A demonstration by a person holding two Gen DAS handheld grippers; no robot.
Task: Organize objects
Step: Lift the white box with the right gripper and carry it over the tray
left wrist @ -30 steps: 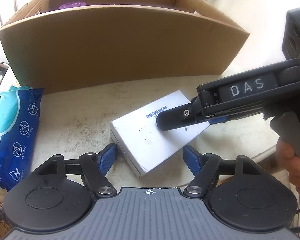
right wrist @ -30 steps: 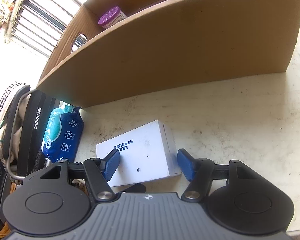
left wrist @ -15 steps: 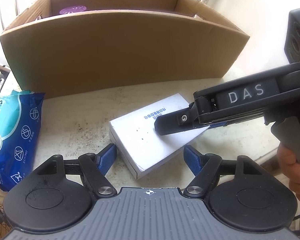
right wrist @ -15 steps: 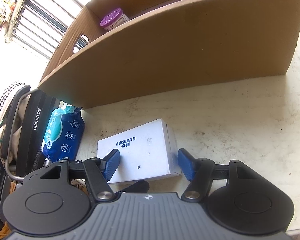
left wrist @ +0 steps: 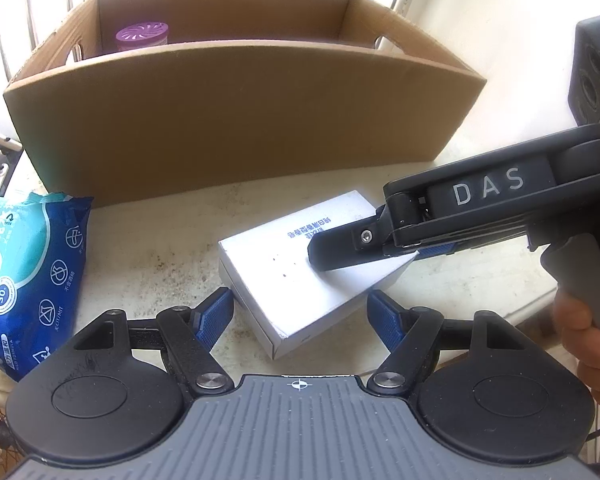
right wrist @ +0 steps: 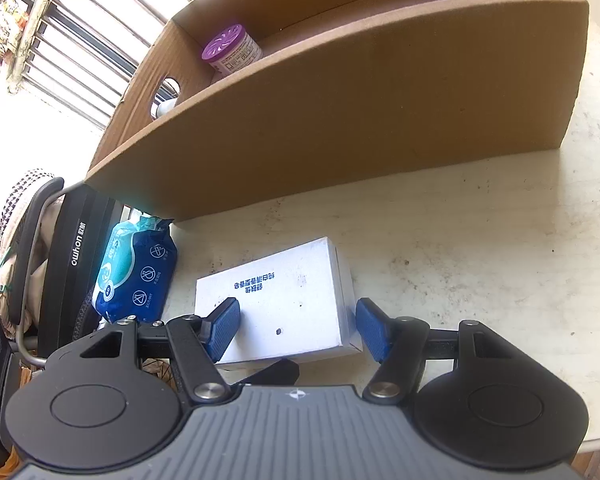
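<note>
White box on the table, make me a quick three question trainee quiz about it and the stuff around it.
1. True or false: the white box lies inside the cardboard box.
2. What already stands in the cardboard box: A) purple-lidded jar, B) blue wipes pack, C) a mug?
3. Fill in: the right gripper straddles the white box with its fingers ____.

Key: 1 false, it lies on the table in front. 2 A. 3 open.

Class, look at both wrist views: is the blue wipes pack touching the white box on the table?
Apart. The left wrist view shows bare tabletop between the blue wipes pack and the white box; the right wrist view shows a gap too.
</note>
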